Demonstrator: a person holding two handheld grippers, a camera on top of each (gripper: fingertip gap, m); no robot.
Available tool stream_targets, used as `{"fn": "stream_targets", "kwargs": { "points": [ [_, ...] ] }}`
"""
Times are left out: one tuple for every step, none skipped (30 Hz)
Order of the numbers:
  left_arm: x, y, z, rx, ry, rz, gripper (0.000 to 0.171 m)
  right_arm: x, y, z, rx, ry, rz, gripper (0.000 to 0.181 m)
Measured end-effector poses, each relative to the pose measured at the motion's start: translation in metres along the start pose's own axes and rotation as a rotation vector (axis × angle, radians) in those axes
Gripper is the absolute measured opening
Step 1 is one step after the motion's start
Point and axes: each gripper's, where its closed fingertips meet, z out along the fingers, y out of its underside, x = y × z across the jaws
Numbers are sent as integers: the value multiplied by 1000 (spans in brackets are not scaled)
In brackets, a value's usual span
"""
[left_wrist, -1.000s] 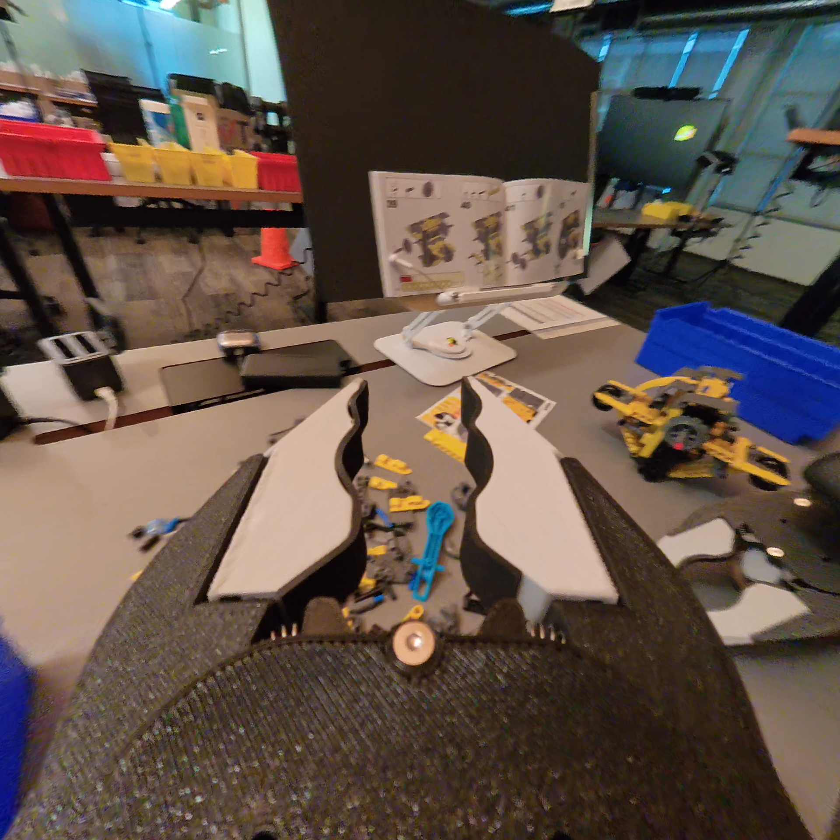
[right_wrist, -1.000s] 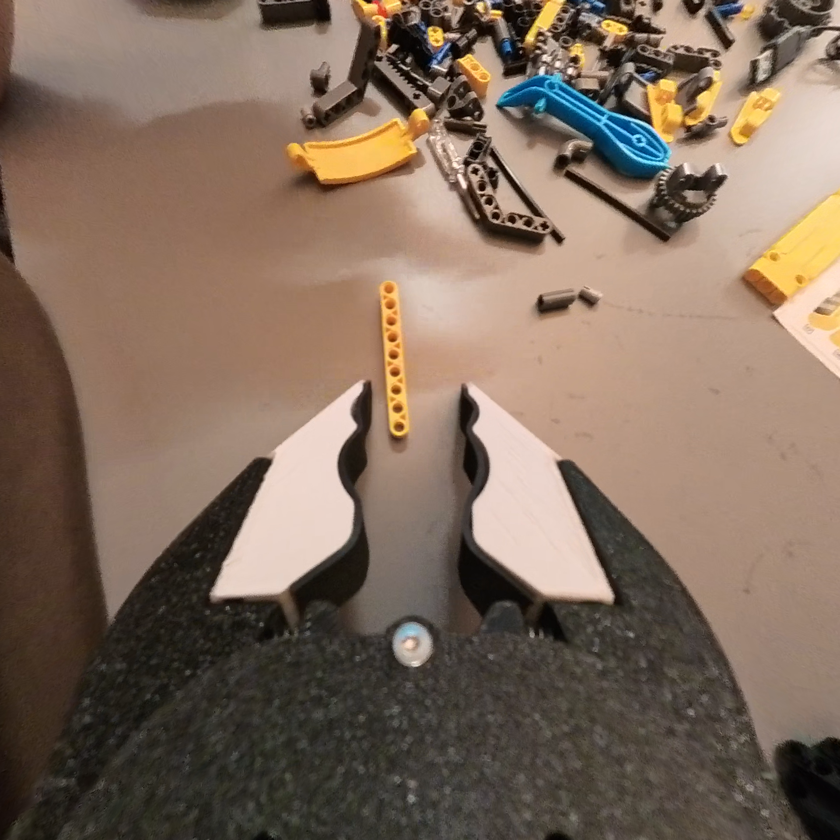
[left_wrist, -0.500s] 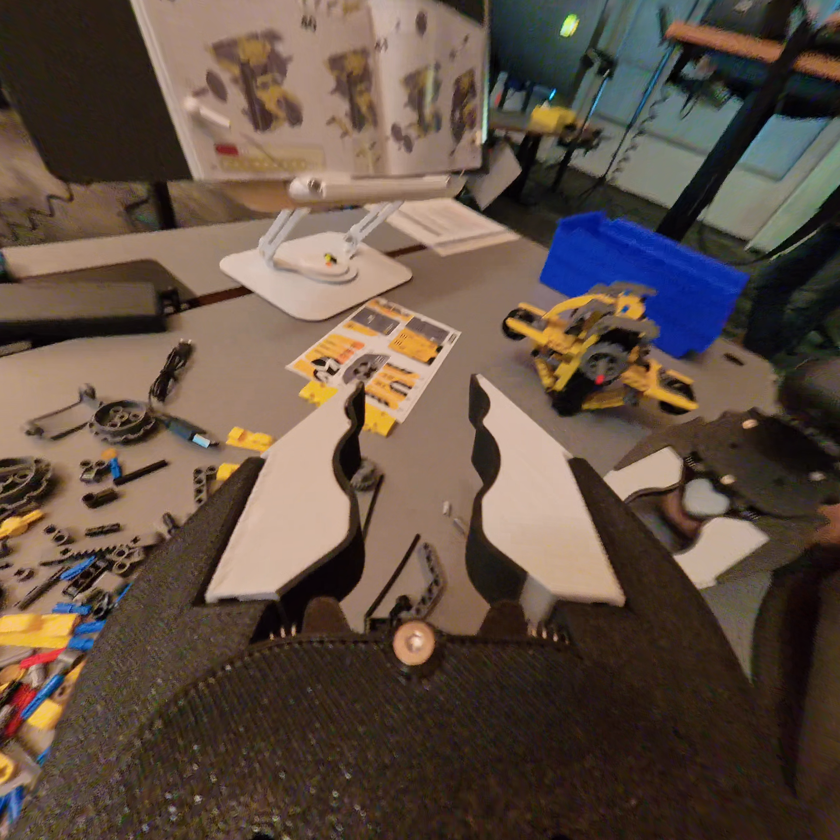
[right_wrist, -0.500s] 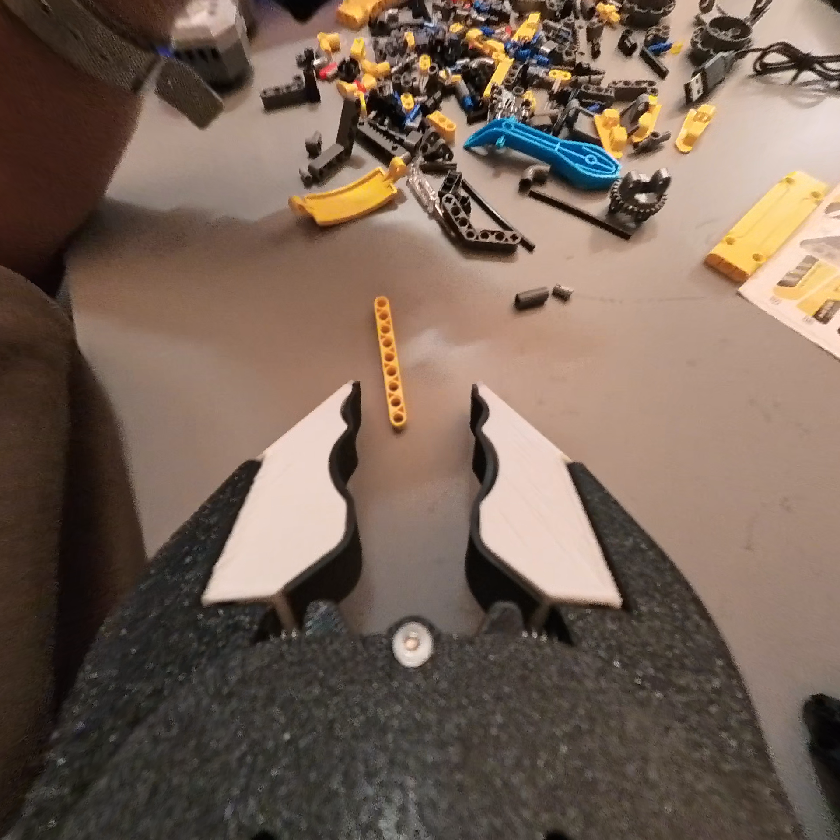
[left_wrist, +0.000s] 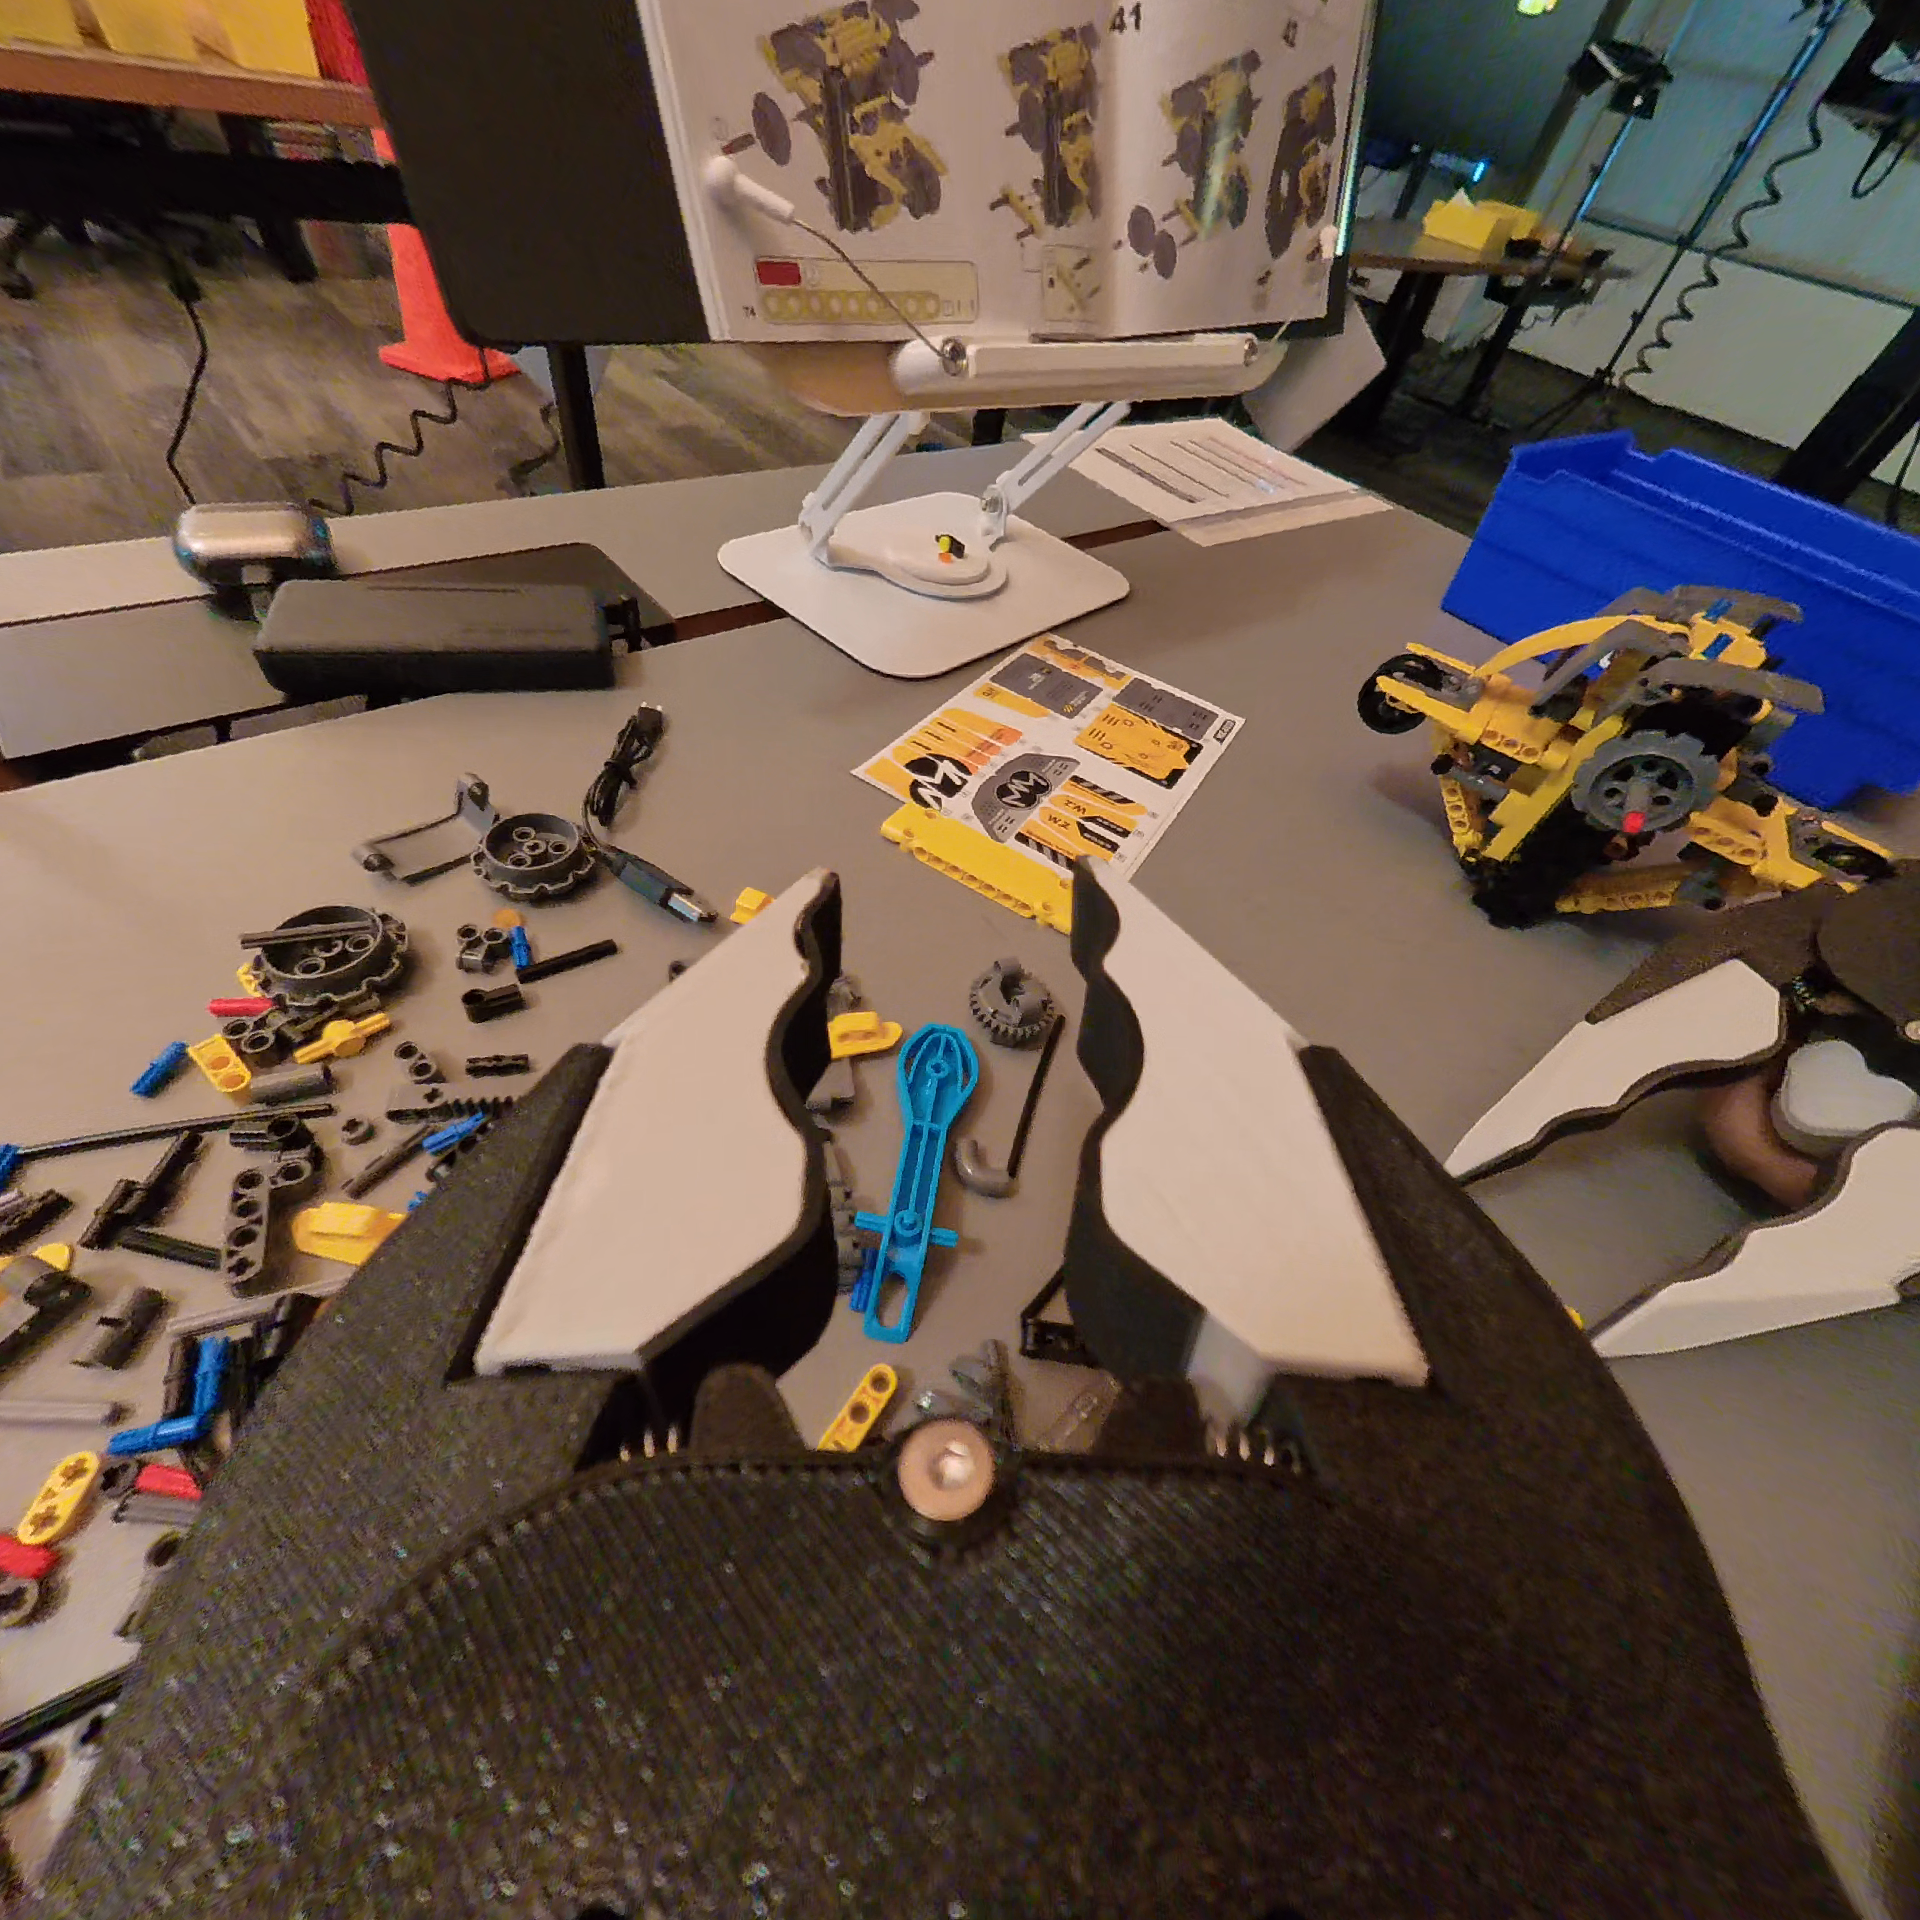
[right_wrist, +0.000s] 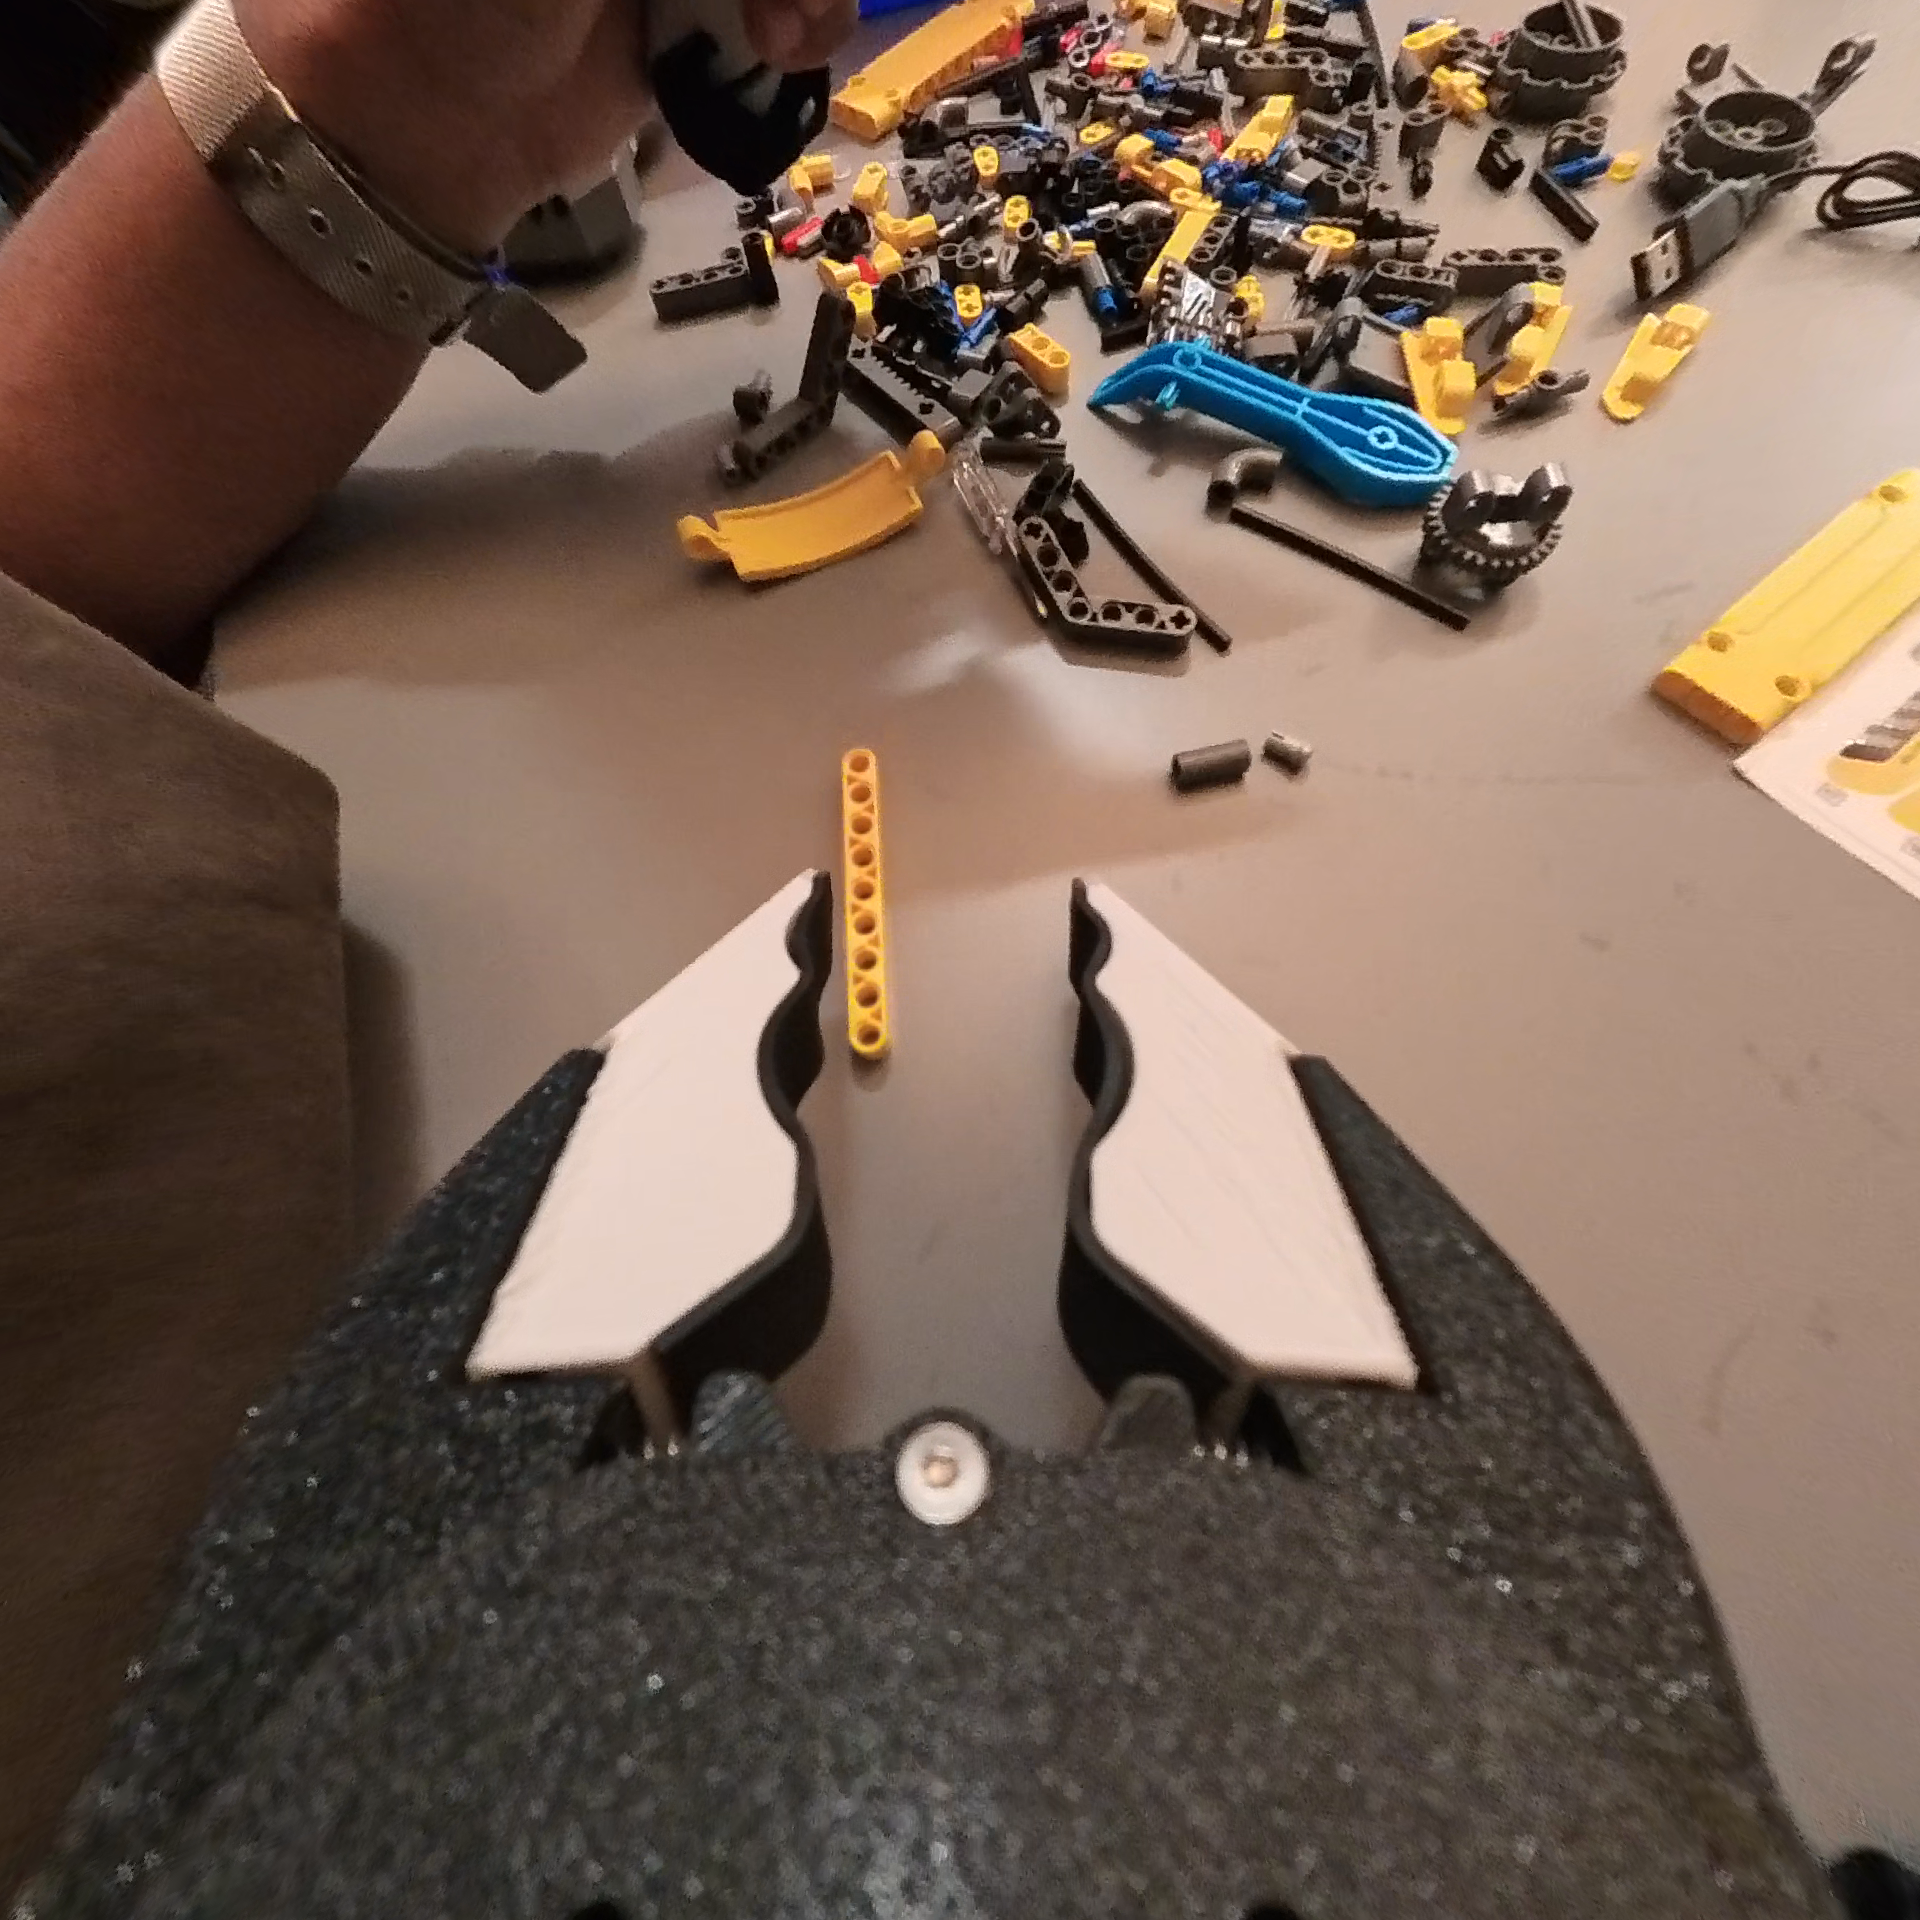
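My right gripper (right_wrist: 951, 899) is open and empty, low over the grey table (right_wrist: 1455, 1039). A long yellow beam with holes (right_wrist: 865, 902) lies flat on the table, its near end just inside the left fingertip. My left gripper (left_wrist: 954, 883) is open and empty, held above a scatter of small building parts. A blue lever-shaped tool (left_wrist: 920, 1164) lies between its fingers below. The right gripper also shows at the right edge of the left wrist view (left_wrist: 1704, 1164).
A pile of black, yellow and blue parts (right_wrist: 1195, 208) covers the far table. A half-built yellow vehicle (left_wrist: 1621, 769), a blue bin (left_wrist: 1704, 582), a sticker sheet (left_wrist: 1049, 769) and a booklet on a white stand (left_wrist: 997, 177) stand beyond. A person's wrist with a strap (right_wrist: 312, 187) is at left. The tips of one gripper are about 20 cm away from the tips of the other.
My left gripper swung right, then back left over the parts, and its jaws opened wider. My right gripper drew back a little and opened wider; the yellow beam has not moved.
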Motion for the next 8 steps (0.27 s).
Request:
{"fn": "stream_targets", "kwargs": {
  "points": [
    [0,0,0,6,0,-1,43,0,0,0,2,-4,1,45],
    [-1,0,0,8,0,-1,44,0,-1,0,6,-8,3,45],
    [-1,0,0,7,-1,0,44,-1,-1,-1,11,-13,6,45],
    [-1,1,1,5,-4,3,44,0,-2,-2,19,-16,11,45],
    [-1,2,2,0,-6,6,44,0,-3,-3,28,-22,18,45],
    [-1,3,3,-6,-6,9,43,0,-4,-3,36,-32,29,45],
    [-1,5,5,-12,-5,10,44,0,-5,-4,45,-43,43,45],
    [0,6,6,-18,-2,12,44,1,-6,-5,54,-57,58,45]
  ]
}}
